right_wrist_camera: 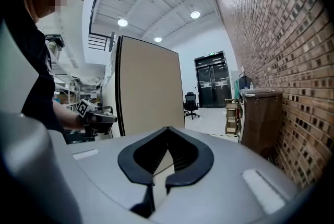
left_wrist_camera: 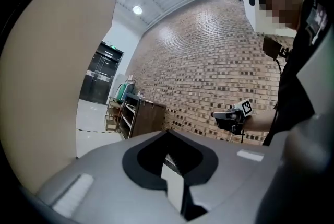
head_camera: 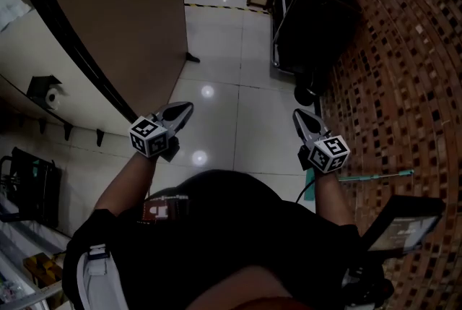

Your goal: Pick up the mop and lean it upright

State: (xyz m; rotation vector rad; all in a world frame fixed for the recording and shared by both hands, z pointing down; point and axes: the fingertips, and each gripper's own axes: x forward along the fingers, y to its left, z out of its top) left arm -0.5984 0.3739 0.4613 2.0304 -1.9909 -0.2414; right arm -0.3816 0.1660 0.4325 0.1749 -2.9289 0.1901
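Brick, brown and mottled: wall (head_camera: 404,48) running down the right side of the room.

Floor (head_camera: 231,106): pale glossy tiles with ceiling lights reflected in them.

Partition (head_camera: 123,12): tall beige panel with a dark edge, on the left.

Cart (head_camera: 310,19): dark, on wheels, parked against the brick wall further along.

Person (head_camera: 216,243): black top, both forearms held forward over the tiles, one tool in each hand.

Left gripper (head_camera: 180,112): raised above the floor, its marker cube near the wrist. The claw is drawn together to a point, with nothing between the tips.

Right gripper (head_camera: 302,117): level with the left one and well apart from it, nearer the brick wall. Its claw is likewise closed on nothing, the tips meeting at the front.

Mop (head_camera: 375,175): only a thin pole with a teal end shows, stretched sideways just beside the right forearm and reaching toward the brick wall. Neither claw touches it. Its head cannot be made out.
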